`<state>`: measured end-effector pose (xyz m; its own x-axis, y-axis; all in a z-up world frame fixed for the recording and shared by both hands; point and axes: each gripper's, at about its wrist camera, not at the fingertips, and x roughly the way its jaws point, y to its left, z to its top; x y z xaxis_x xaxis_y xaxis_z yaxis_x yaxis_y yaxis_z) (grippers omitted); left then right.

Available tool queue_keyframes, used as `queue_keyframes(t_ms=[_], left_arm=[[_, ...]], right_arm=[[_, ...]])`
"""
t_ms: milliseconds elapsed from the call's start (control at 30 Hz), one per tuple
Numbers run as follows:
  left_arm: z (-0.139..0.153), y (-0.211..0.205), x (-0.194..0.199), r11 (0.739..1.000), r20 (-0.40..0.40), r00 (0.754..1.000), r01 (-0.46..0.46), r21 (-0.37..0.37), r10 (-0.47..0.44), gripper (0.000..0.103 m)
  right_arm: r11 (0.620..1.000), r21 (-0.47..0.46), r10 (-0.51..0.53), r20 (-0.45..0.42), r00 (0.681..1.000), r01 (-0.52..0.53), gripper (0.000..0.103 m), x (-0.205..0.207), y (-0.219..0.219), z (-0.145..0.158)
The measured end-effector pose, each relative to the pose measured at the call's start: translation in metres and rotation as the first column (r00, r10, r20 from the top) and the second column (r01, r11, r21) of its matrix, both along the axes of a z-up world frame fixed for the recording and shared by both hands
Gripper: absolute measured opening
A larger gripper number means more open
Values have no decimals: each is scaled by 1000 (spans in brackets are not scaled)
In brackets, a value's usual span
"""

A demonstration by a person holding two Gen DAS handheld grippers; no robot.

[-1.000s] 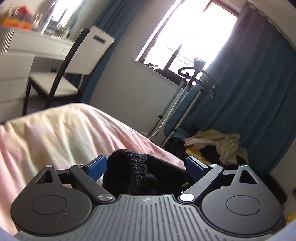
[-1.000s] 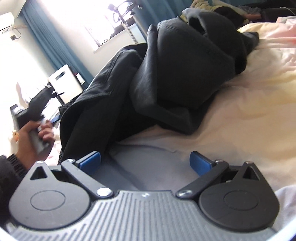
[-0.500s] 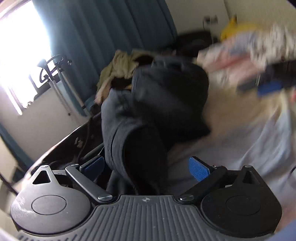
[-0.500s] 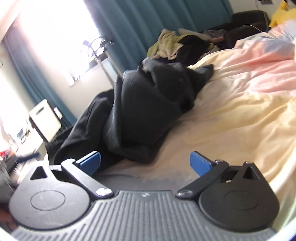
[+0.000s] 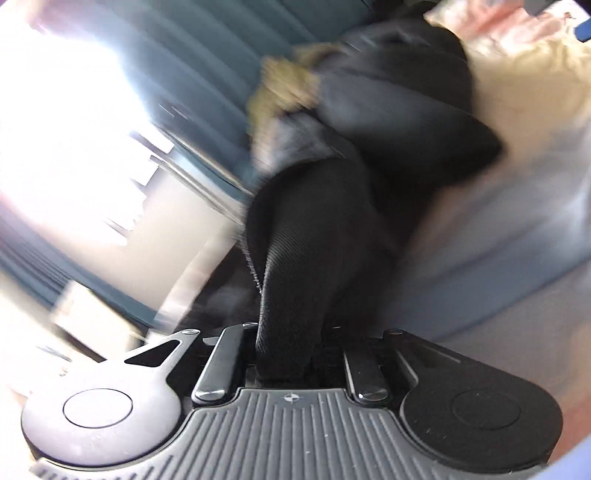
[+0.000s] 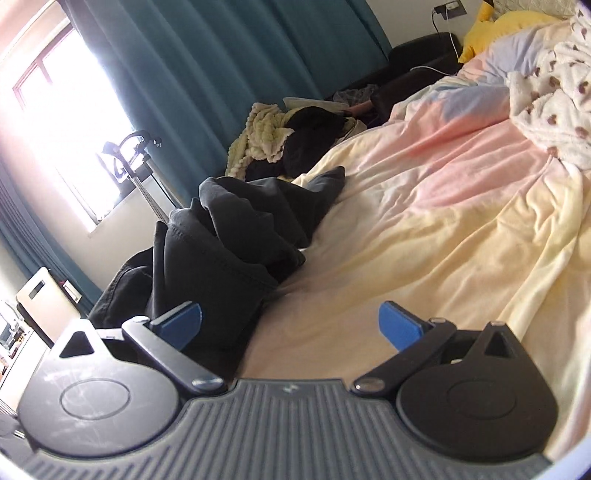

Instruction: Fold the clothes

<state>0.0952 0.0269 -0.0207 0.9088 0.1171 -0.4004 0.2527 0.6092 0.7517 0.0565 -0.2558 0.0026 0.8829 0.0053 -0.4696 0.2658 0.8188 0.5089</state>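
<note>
The left gripper (image 5: pixel 284 354) has just been closed, and a ribbed black cuff of the dark garment (image 5: pixel 310 266) is pinched between its jaws. The right gripper (image 6: pixel 290 325) is held with its jaws spread wide, and nothing is gripped between its blue pads (image 6: pixel 400 325).

Teal curtains (image 6: pixel 221 62) hang along the far wall beside a bright window (image 6: pixel 70 122) on the left. A pastel bedspread (image 6: pixel 461 206) covers the bed, and a yellow pillow (image 6: pixel 491 29) lies at the far right.
</note>
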Motion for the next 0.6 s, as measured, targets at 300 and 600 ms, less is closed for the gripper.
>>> queue_keyframes(t_ms=[300, 600], left_arm=[[5, 124, -30, 987, -57, 991, -125, -102, 120, 15], [-3, 162, -31, 867, -163, 979, -184, -462, 121, 42]], right_arm=[[998, 69, 3, 24, 1000, -5, 103, -10, 4, 7], [999, 22, 47, -26, 999, -47, 103, -2, 15, 1]])
